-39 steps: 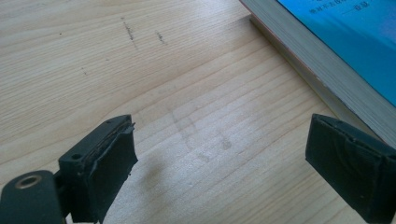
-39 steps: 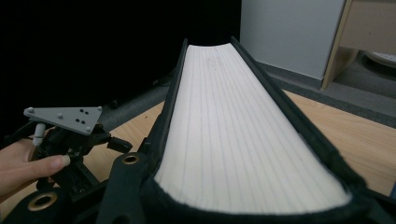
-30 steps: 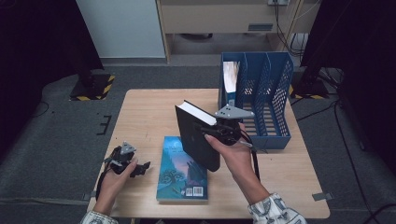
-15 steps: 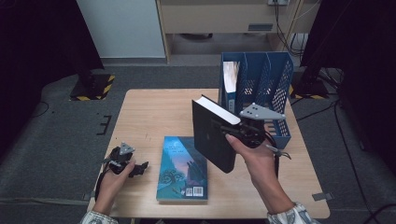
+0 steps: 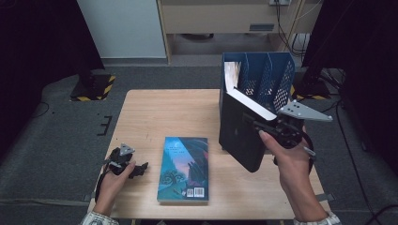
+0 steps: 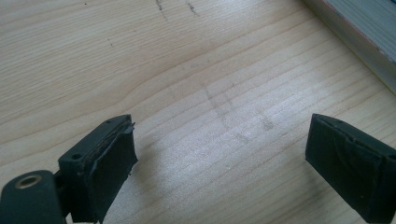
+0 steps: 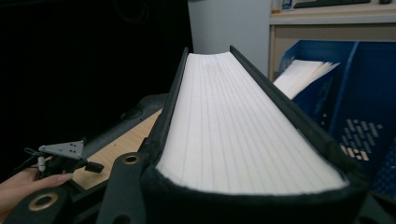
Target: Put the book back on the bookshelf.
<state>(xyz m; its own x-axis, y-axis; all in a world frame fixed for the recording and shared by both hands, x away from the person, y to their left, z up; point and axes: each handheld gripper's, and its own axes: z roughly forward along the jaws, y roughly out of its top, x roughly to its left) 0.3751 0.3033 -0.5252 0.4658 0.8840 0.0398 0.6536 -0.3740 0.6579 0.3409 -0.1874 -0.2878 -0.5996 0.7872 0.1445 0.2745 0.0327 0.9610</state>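
The right gripper point(image 5: 263, 127) pinches a thick black book point(image 5: 241, 133), one jaw on each cover, with the white page edges between them in the right gripper view. The black book point(image 7: 243, 140) is held off the worktop point(image 5: 155, 112), tilted, its lower corner above the bare wood near the right edge. Just behind it stands a blue file rack point(image 5: 263, 77) with mesh dividers. A sheaf of white papers point(image 5: 231, 75) leans in the rack's leftmost slot, the one nearest the book's upper corner. The book's top edge looks to overlap the rack's front wall from above, though whether they touch is hard to judge from this angle.

A second book with a blue illustrated cover point(image 5: 184, 168) lies flat toward the front of the worktop, left of the lifted book and apart from it. The left gripper point(image 5: 136, 169) rests low at the front left corner, just beside that flat book, its jaws spread wide with nothing but wood grain between them. In the left gripper view the edge of the flat book point(image 6: 359, 32) crosses the top right corner.

Beyond the worktop are grey carpet, a pale cabinet front and a yellow-and-black striped plate point(image 5: 91, 89) on the floor at the left.
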